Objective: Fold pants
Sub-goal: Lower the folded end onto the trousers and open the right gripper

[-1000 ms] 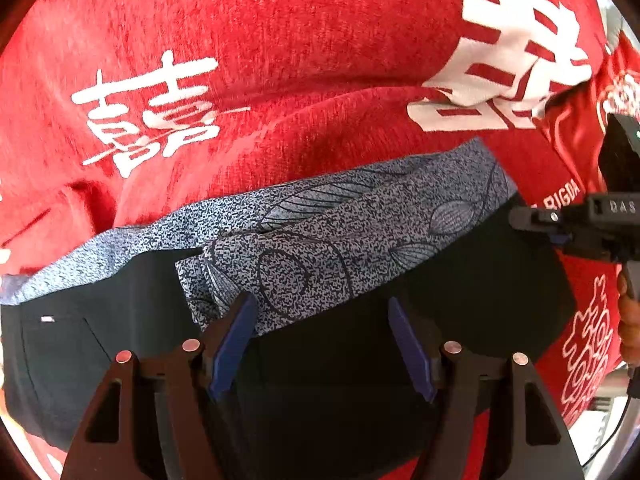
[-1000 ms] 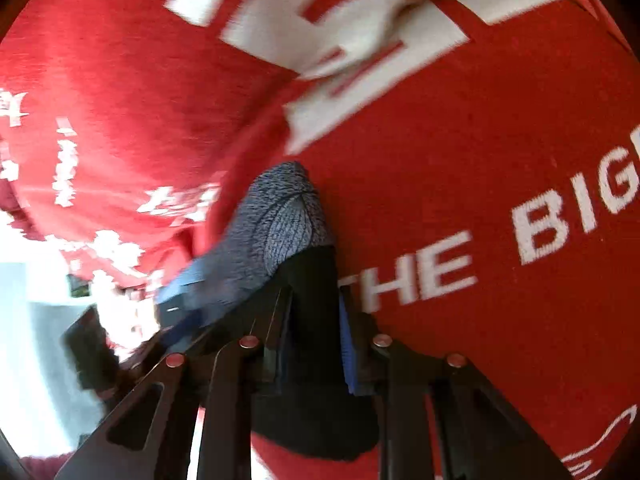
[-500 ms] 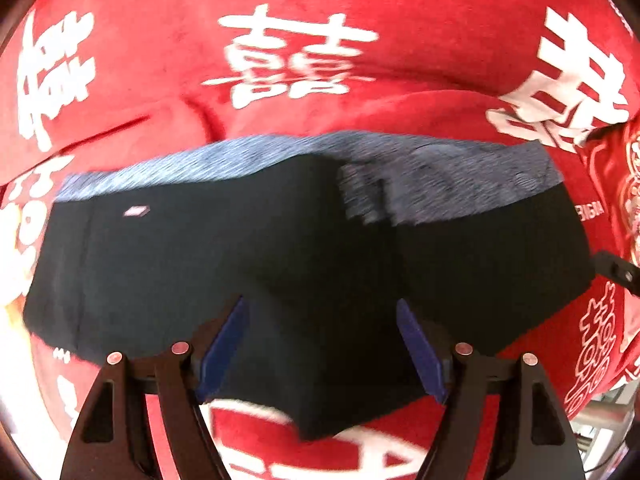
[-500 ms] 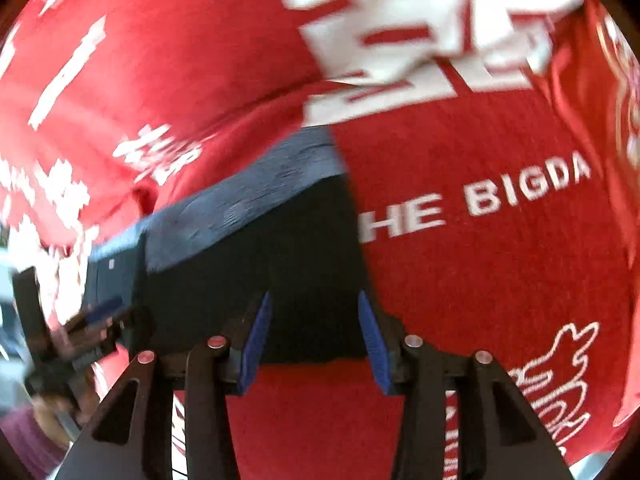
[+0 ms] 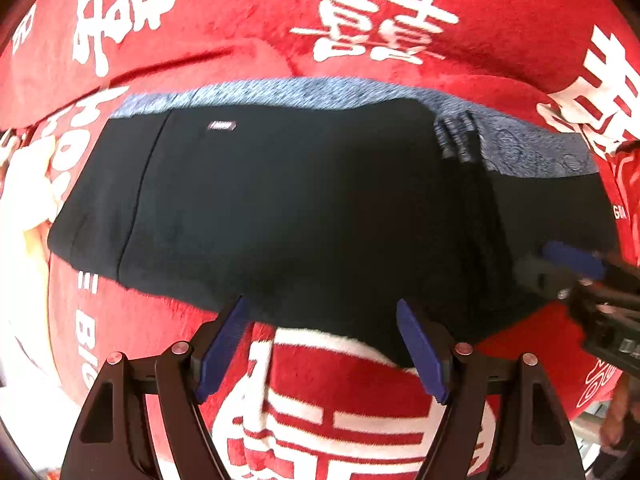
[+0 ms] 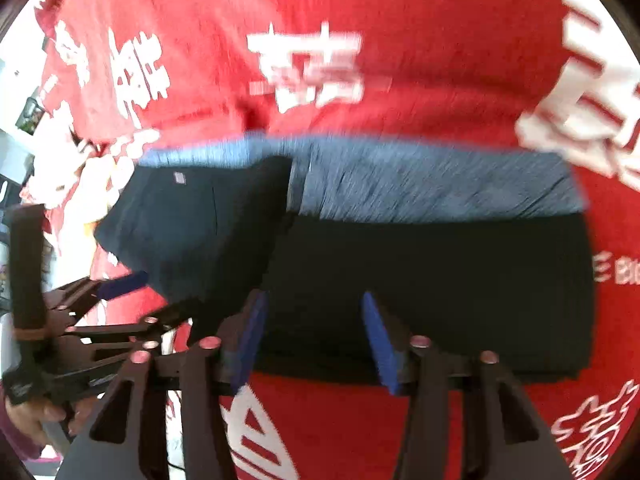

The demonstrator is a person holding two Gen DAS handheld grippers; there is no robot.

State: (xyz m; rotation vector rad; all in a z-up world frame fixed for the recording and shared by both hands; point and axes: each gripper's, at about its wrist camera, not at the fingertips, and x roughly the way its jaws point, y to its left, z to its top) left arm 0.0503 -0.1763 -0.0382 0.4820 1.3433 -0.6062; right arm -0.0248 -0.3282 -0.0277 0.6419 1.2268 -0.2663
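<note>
Black pants [image 5: 304, 208] with a blue-grey patterned waistband [image 5: 320, 94] lie folded flat on a red blanket, also in the right wrist view [image 6: 432, 280]. My left gripper [image 5: 320, 340] is open and empty, just in front of the pants' near edge. My right gripper [image 6: 312, 336] is open and empty over the near edge of the pants. The right gripper also shows at the right edge of the left wrist view [image 5: 580, 264]. The left gripper shows at the left of the right wrist view [image 6: 120, 284].
The red blanket [image 5: 400, 4] with white characters and letters covers the whole surface. A hand [image 6: 36, 416] holds the left gripper's handle. Pale room clutter shows beyond the blanket's left edge [image 6: 24, 112].
Both grippers let go of the pants and drew back toward me. The right gripper opened from shut on the cloth. The pants now lie flat and wider in view.
</note>
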